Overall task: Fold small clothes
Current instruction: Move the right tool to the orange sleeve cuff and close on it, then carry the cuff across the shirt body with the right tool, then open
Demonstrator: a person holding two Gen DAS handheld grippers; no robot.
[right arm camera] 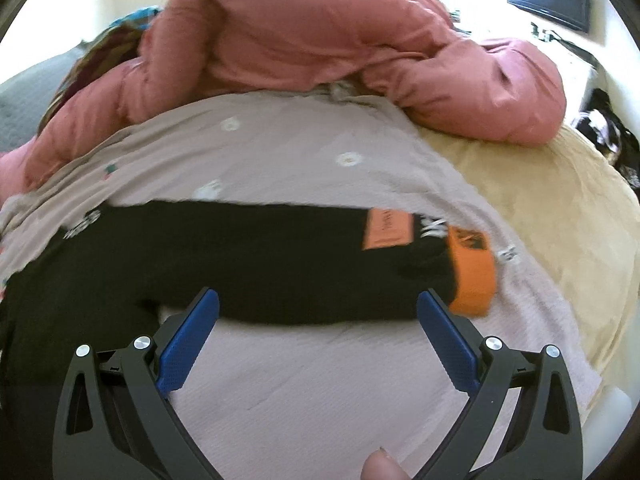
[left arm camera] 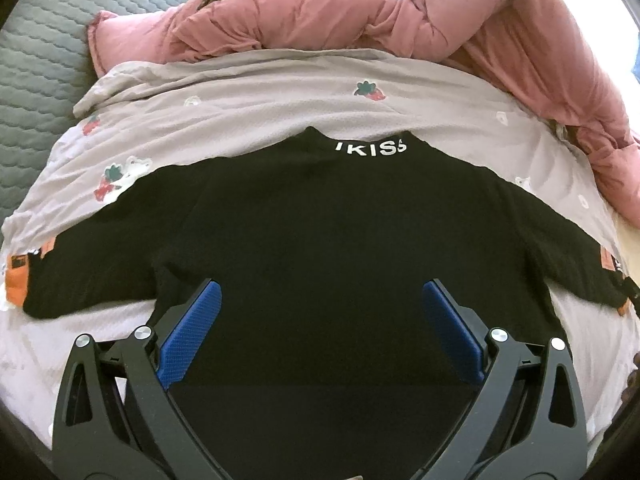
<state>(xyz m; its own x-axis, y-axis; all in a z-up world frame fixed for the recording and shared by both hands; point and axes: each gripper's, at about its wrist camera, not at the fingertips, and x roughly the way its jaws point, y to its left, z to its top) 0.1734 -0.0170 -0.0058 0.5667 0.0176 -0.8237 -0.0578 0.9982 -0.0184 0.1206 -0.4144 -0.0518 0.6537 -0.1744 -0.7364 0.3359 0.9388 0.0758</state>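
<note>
Gaping empty, left gripper (left arm camera: 320, 300) and right gripper (right arm camera: 318, 308) overhang the black top's (left arm camera: 320, 220) hem and sleeve.

I see a small black long-sleeved knit top (left arm camera: 320, 216) lying flat and spread open, collar pointing away from me, hem toward me. White block letters run across its raised collar (left arm camera: 370, 147). Both sleeves reach out sideways, the left one ending in an orange cuff (left arm camera: 18, 280). In my right wrist view the right sleeve (right arm camera: 256, 264) stretches across the frame, carrying an orange rectangular patch (right arm camera: 387, 229), white lettering beside it that is too blurred to read, and a bright orange ribbed cuff (right arm camera: 472, 276) at its end.
</note>
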